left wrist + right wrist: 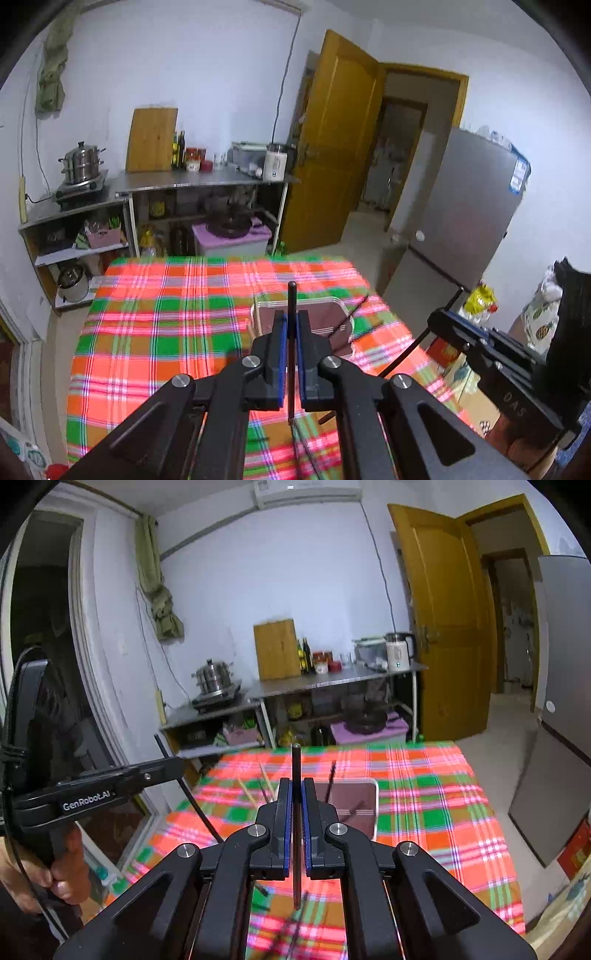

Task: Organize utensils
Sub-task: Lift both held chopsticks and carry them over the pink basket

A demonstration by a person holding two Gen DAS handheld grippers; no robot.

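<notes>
My left gripper (pixel 291 321) is shut on a black chopstick (pixel 291 299) that stands nearly upright between its blue pads, above the plaid tablecloth (pixel 166 325). My right gripper (pixel 296 788) is shut on another black chopstick (pixel 296 764) the same way. A brown tray with a white rim (pixel 334 302) lies on the cloth just beyond both grippers; it also shows in the right wrist view (pixel 373 794) with a black chopstick (pixel 330 781) leaning in it. Loose wooden chopsticks (pixel 266 775) and dark ones lie left of the tray and near the front edge (pixel 295 923).
A steel counter (pixel 207 179) with a pot, a cutting board, bottles and a kettle stands along the far wall. A yellow door (pixel 332 147) and a grey fridge (pixel 469 206) are to the right. The other gripper shows at each view's edge (pixel 92 790).
</notes>
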